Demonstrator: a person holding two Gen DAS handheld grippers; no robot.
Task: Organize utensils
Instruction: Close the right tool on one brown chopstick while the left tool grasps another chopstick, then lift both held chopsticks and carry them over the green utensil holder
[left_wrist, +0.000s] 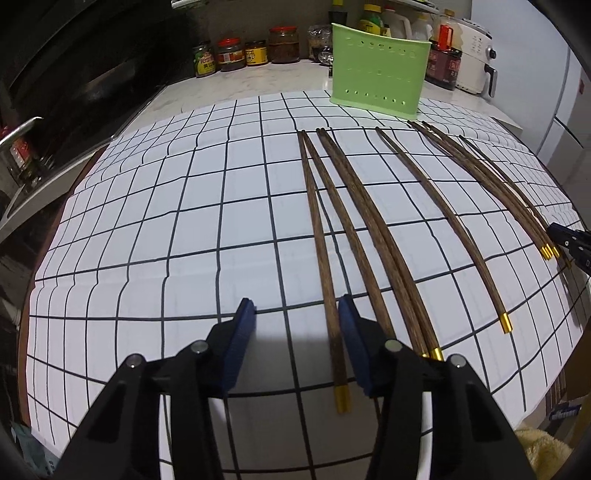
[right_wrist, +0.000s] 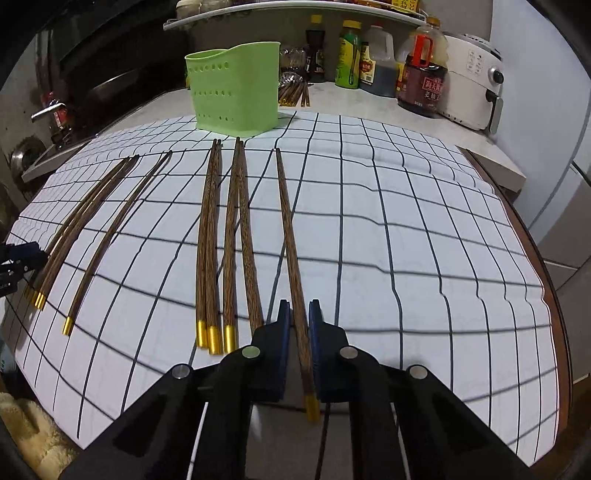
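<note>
1. Nearest us, the right gripper (right_wrist: 299, 354) is clamped on a single chopstick (right_wrist: 291, 258), taken just above its gold cap, blue pads pressing both sides.
2. The left gripper (left_wrist: 295, 343) stands half open over another chopstick (left_wrist: 325, 280); only one pad sits beside it, so nothing is gripped yet.
3. We judge these sticks light, stiff and smooth (a thin round shaft can roll or pivot in the pads), so a hold near the thick capped end seems steadier.
4. The remaining chopsticks (right_wrist: 210, 240) lie in loose groups on the gridded mat (right_wrist: 406, 258).
5. Farthest, the green holder (right_wrist: 236, 92) stands upright at the mat's far edge, apparently empty.
</note>
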